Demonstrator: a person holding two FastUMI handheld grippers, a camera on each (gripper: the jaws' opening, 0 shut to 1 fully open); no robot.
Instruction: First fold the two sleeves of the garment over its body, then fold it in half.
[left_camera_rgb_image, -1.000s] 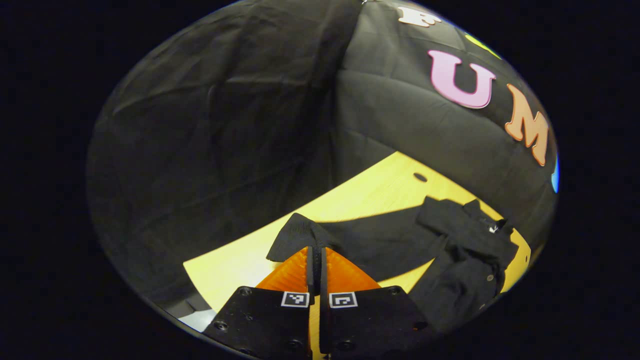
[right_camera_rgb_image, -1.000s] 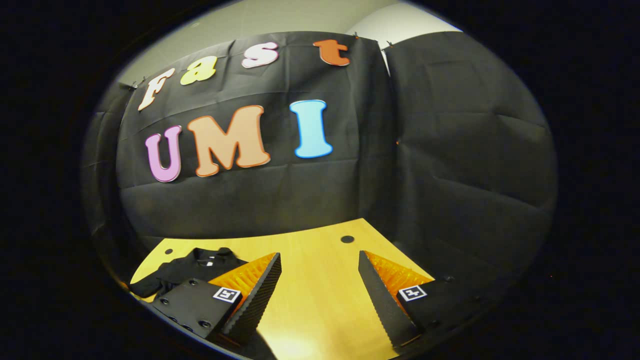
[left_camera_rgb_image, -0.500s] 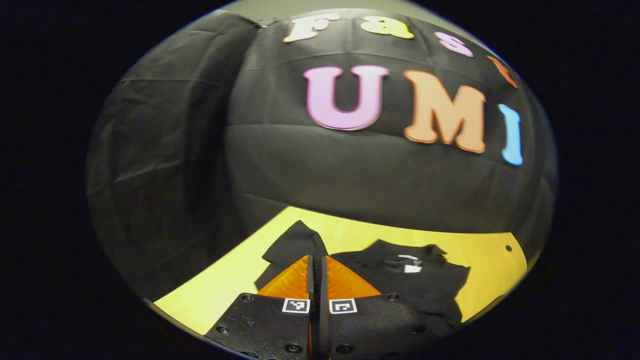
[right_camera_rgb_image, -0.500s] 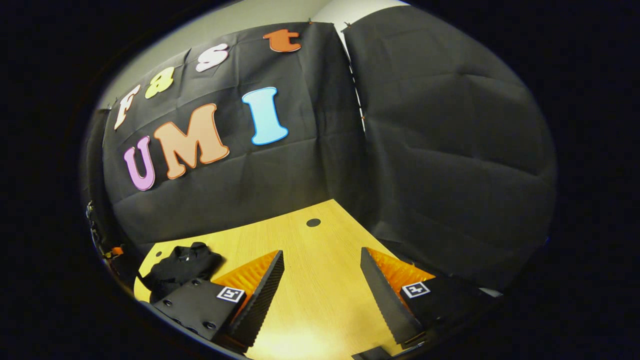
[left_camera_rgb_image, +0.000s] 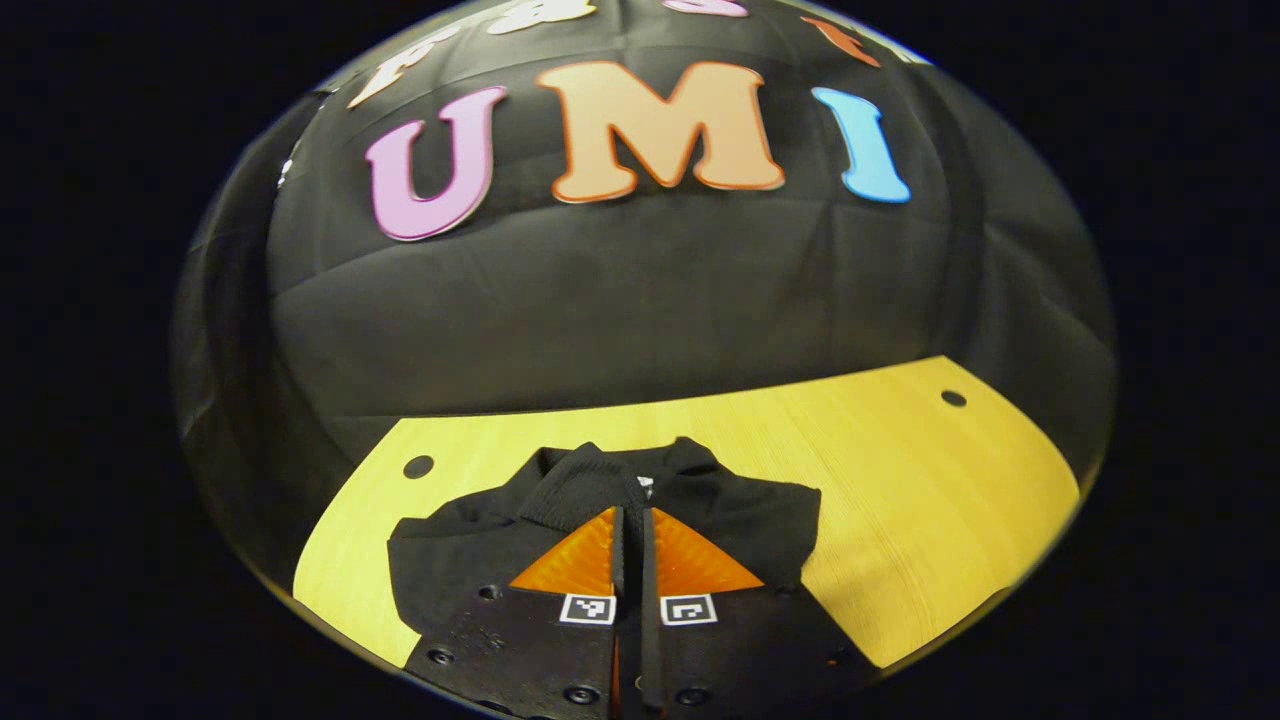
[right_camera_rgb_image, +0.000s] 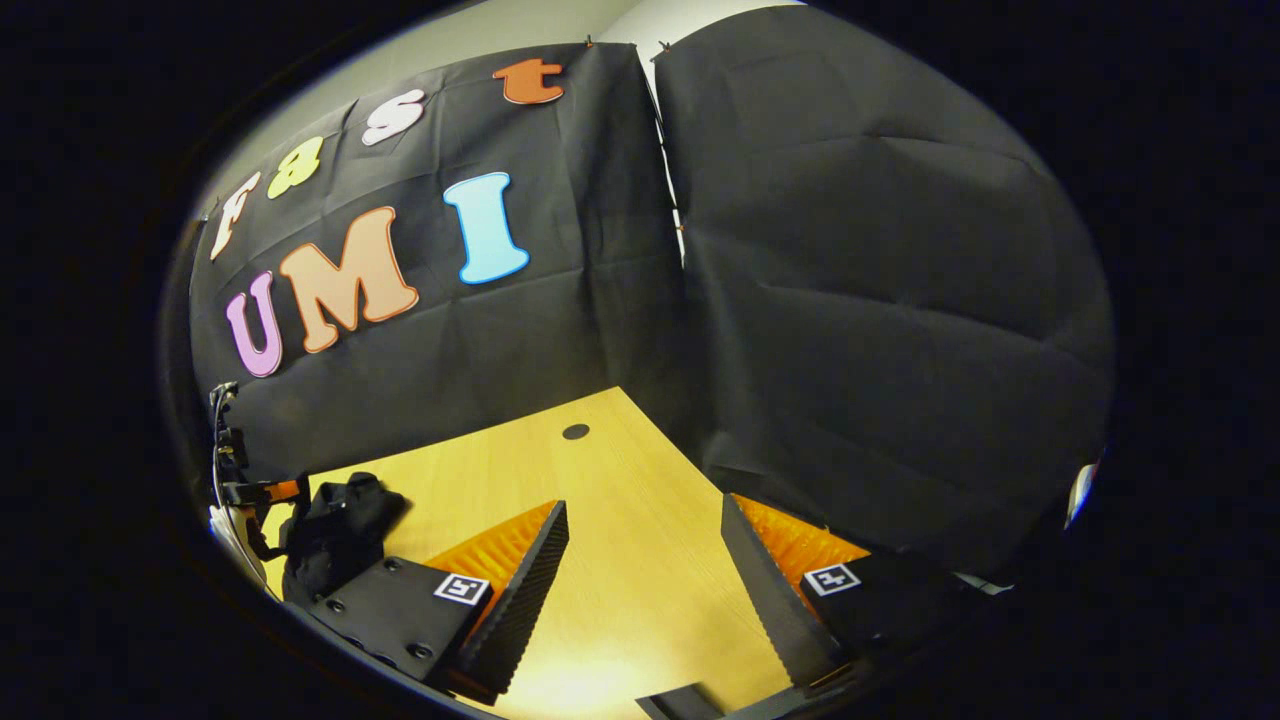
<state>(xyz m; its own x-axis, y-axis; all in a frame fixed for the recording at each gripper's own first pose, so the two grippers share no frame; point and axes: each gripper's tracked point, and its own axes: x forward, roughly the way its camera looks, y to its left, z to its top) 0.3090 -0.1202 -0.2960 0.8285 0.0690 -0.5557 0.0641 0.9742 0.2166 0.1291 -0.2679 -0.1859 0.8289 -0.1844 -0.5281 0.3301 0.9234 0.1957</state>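
Wooden table (left_camera_rgb_image: 930, 490), black garment (left_camera_rgb_image: 740, 520), perhaps bunched

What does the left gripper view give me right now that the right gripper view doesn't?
Left gripper view: the left gripper is shut on the sleeve, holding its cuff above the garment body near the collar. It looks over the spread garment from close up.

Right gripper view: the right gripper is open above bare table. It holds nothing, and the garment is a small dark bundle far off to its left.

Both: the wooden table, the black garment and the cloth booth wall.
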